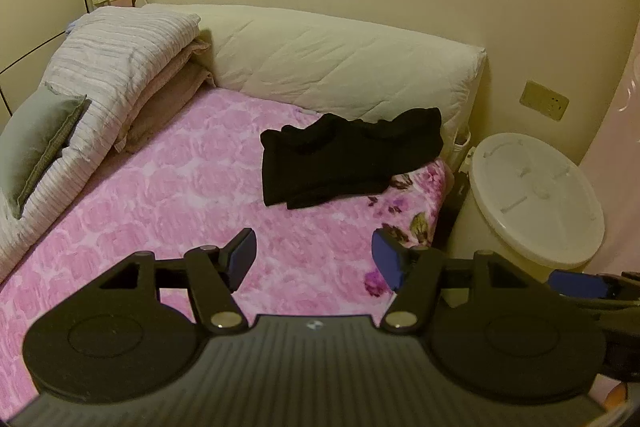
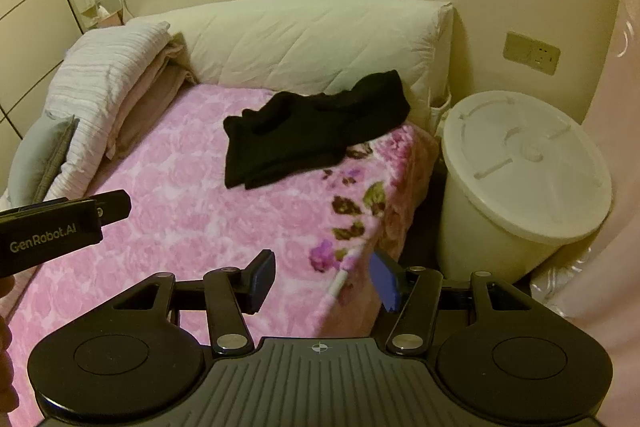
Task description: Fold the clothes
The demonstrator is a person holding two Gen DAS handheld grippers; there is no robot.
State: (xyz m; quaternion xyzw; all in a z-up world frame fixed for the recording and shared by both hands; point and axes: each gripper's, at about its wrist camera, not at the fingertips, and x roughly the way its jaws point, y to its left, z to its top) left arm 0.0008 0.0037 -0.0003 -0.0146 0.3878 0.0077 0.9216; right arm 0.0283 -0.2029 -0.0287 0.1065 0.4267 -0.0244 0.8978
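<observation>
we held both grippers, left [image 1: 314, 259] and right [image 2: 322, 273], with jaws apart and empty; the black garment [image 2: 316, 131] lay bunched ahead, nearer the right one.

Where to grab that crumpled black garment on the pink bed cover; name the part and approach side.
Probably the near edge of the crumpled black garment, approached from the foot of the bed. There its layered hems lie flat on the pink floral bed cover, facing both open grippers, left gripper and right gripper.
</observation>
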